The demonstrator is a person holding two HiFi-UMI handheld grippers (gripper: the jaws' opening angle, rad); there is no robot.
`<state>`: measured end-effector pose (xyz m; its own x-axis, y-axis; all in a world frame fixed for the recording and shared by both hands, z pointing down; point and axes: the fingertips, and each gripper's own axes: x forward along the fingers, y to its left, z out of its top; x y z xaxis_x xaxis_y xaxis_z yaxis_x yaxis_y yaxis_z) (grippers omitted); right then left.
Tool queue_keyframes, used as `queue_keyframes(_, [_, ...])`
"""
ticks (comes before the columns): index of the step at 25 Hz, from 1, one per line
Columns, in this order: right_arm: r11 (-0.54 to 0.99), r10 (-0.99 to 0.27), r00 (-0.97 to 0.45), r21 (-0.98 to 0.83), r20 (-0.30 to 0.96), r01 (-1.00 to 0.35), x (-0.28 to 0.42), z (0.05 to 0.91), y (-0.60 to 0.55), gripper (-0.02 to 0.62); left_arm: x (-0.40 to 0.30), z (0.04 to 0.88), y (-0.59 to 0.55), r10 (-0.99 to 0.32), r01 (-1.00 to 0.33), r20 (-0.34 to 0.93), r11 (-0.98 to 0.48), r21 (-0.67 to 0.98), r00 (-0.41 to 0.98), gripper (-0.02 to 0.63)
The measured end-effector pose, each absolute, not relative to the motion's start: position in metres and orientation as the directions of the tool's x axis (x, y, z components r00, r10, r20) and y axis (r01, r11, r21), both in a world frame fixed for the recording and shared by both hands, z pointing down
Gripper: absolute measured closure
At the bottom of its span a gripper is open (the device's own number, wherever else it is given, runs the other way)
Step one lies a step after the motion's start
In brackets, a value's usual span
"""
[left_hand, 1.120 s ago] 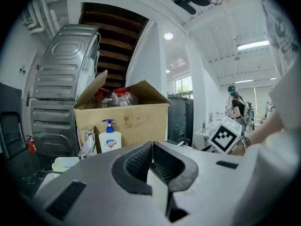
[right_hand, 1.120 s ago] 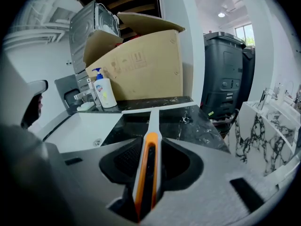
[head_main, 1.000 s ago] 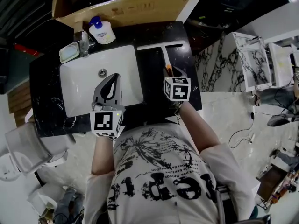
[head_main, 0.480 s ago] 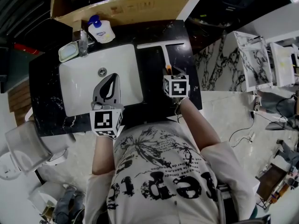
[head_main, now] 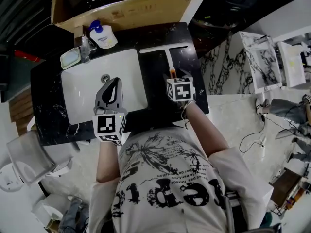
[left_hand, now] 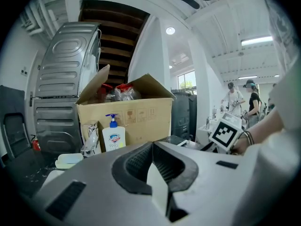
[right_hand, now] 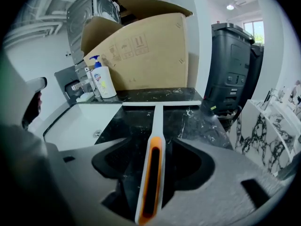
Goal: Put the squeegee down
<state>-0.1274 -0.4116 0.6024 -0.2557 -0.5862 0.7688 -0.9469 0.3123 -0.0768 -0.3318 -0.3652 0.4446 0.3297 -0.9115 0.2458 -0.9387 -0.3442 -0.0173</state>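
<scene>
The squeegee (head_main: 170, 61) lies flat on the black marble counter (head_main: 194, 42) right of the sink, its white blade (right_hand: 162, 106) at the far end. Its orange-edged handle (right_hand: 153, 166) runs back between the jaws of my right gripper (head_main: 174, 74), (right_hand: 153, 149). Those jaws are opening, with a dark gap on each side of the handle and no pad pressing on it. My left gripper (head_main: 115, 82), (left_hand: 153, 147) hovers over the white sink (head_main: 87, 93), shut with nothing in it.
A soap pump bottle (head_main: 103, 34), a faucet (head_main: 85, 45) and a soap dish (head_main: 70, 57) stand at the sink's back edge. An open cardboard box (head_main: 126, 8) sits behind the counter. A black bin (right_hand: 233, 65) stands to the right.
Both grippers keep their places, the right one at the squeegee's handle and the left one over the sink. The squeegee has not shifted on the counter.
</scene>
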Motion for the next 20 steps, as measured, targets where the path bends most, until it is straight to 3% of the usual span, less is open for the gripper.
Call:
queue_keyframes(3, [0.314, -0.63, -0.253, -0.056, 0.734, -0.948, -0.126, 0.581, -0.415, 0.347, -0.33, 0.439, -0.366, -0.913, -0.937, 0.234, -0.349, -0.02, 0.335, 0.594])
queue_keyframes(6, [0.316, -0.694, -0.267, -0.051, 0.669, -0.947, -0.128, 0.551, -0.418, 0.437, -0.329, 0.431, -0.365, -0.914, -0.935, 0.218, -0.354, -0.016, 0.342, 0.594])
queue_keyframes(8, [0.3, -0.755, -0.269, -0.05, 0.598, -0.953, -0.126, 0.525, -0.421, 0.536, -0.329, 0.427, -0.365, -0.916, -0.935, 0.207, -0.354, -0.016, 0.344, 0.594])
queue_keyframes(11, [0.285, -0.823, -0.272, -0.052, 0.499, -0.957, -0.124, 0.488, -0.425, 0.591, -0.331, 0.42, -0.366, -0.921, -0.937, 0.196, -0.349, -0.027, 0.337, 0.594])
queue_keyframes(15, [0.321, -0.859, -0.323, -0.073, 0.397, -0.944, -0.13, 0.449, -0.426, 0.601, -0.336, 0.407, -0.368, -0.929, -0.941, 0.177, -0.337, -0.039, 0.325, 0.594])
queue_keyframes(20, [0.425, -0.889, -0.427, -0.05, 0.164, -0.904, -0.142, 0.391, -0.415, 0.601, -0.336, 0.387, -0.369, -0.931, -0.937, 0.145, -0.345, -0.055, 0.334, 0.594])
